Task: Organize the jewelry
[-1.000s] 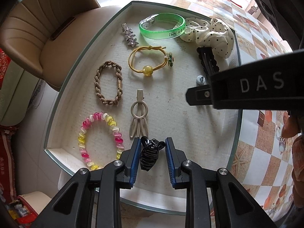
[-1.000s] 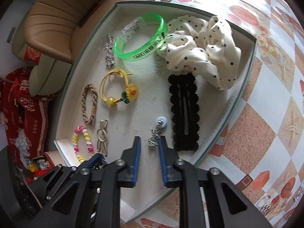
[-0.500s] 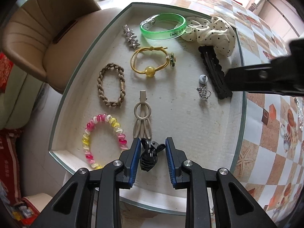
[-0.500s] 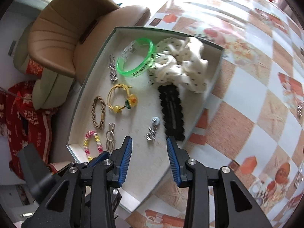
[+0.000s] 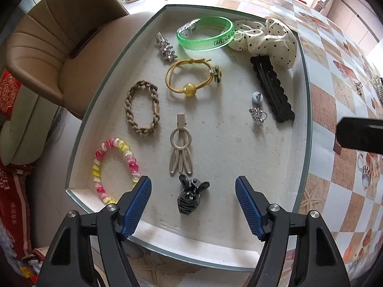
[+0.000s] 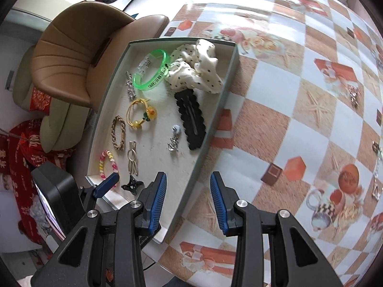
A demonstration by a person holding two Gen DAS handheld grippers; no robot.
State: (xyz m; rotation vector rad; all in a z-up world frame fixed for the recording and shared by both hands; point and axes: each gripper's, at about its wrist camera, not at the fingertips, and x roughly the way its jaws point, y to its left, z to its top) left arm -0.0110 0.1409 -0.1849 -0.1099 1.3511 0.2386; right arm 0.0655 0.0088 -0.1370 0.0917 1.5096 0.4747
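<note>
Lying loose between the spread left tool, a glossy black claw clip (rabbit-eared); right tool also spread.

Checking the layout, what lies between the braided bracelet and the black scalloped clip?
In the left wrist view, the yellow hair tie lies between braided bracelet and scalloped clip.

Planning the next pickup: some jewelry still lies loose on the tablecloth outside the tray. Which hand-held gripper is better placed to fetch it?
Probably the right hand-held gripper: open, already past the tray rim over the tablecloth, facing a loose trinket. The left hand-held gripper is open around the black claw clip.
</note>
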